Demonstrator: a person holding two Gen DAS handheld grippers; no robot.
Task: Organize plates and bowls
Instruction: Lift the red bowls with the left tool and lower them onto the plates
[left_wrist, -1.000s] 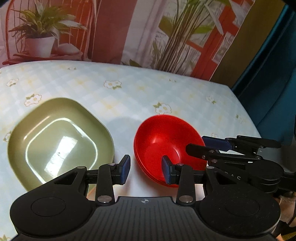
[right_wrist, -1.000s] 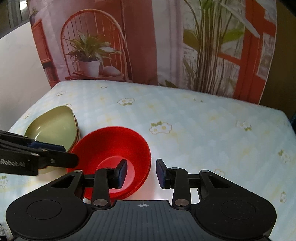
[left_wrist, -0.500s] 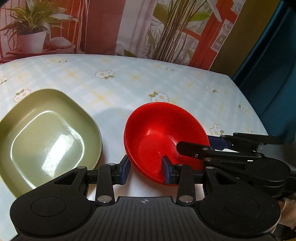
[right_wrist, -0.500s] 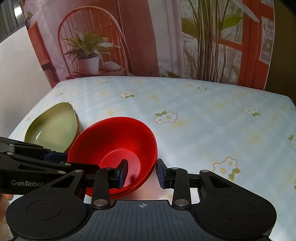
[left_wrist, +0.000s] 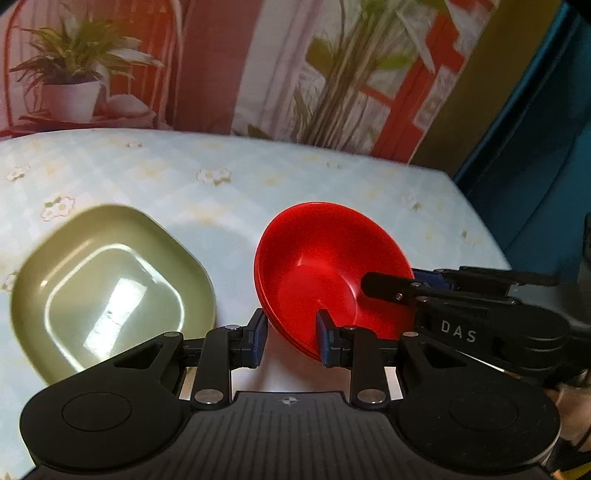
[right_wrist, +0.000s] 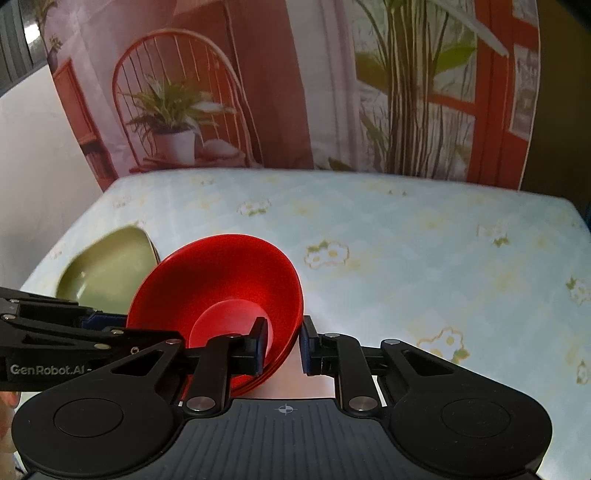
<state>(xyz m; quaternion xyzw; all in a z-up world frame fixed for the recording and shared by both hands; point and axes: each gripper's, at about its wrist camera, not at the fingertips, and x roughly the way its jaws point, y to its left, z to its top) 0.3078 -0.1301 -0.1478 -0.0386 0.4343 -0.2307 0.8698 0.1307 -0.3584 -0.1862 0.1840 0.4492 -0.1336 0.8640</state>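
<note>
The red bowls (left_wrist: 325, 273), a nested stack by the look of the doubled rim, sit tilted on the flowered bench (right_wrist: 406, 229), just beside the green plate (left_wrist: 110, 291). The left claw (left_wrist: 288, 338) has its fingers apart, straddling the near rim without pinching it: one pad outside, one inside the bowl. The right claw (right_wrist: 282, 345) does the same at the opposite rim, also apart. The step in hand seems to be gripping the stack from both sides to move it. To do it well, close each claw squarely on the rim wall, both at matching depth, so the nested bowls do not slip apart, and lift level, keeping clear of the plate's edge.
</note>
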